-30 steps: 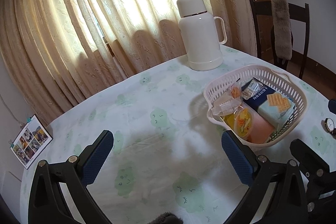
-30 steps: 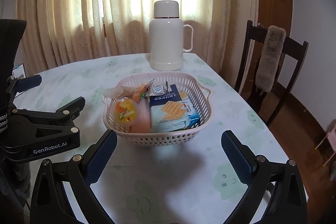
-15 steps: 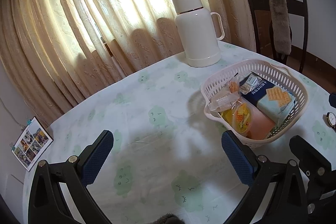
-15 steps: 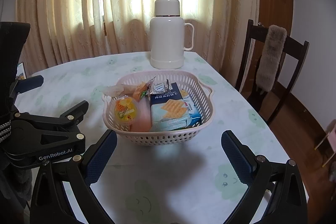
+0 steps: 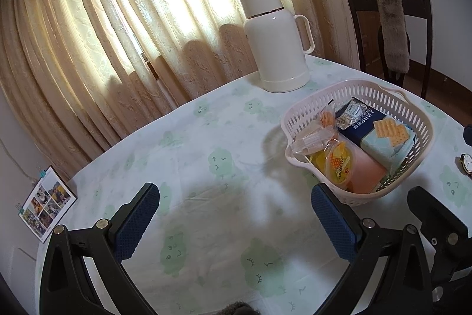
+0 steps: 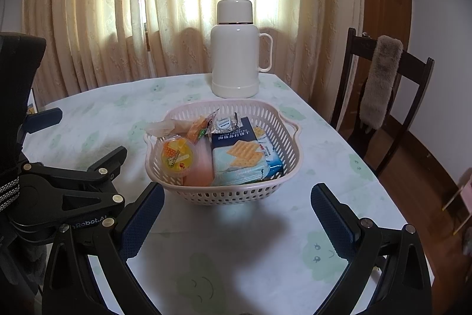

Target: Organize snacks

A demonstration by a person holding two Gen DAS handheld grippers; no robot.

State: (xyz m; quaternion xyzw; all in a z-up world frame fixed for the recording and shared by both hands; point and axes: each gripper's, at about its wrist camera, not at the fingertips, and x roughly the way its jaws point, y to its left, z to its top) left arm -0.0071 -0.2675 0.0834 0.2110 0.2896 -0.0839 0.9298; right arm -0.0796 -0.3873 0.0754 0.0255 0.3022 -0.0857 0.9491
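Observation:
A pale pink slotted basket (image 6: 292,149) (image 5: 419,120) sits on the table and holds the snacks: a blue cracker box (image 6: 239,155) (image 5: 380,132), a yellow fruit jelly cup (image 6: 177,157) (image 5: 336,164), a pink packet (image 6: 200,170) and small wrapped sweets (image 6: 225,123). My right gripper (image 6: 237,222) hovers open just in front of the basket, with nothing between its fingers. My left gripper (image 5: 236,220) is open too, over bare tablecloth left of the basket. The left gripper's black body (image 6: 67,185) shows at the left of the right wrist view.
A tall white thermos jug (image 6: 236,49) (image 5: 275,40) stands behind the basket near the curtain. A dark wooden chair (image 6: 383,96) with a furry cover is at the table's right. A photo card (image 5: 44,204) hangs at far left. A wristwatch (image 5: 466,163) lies right of the basket.
Both grippers have drifted slightly, so the basket sits a little differently in each view. Both stay open and empty; the snacks have not moved.

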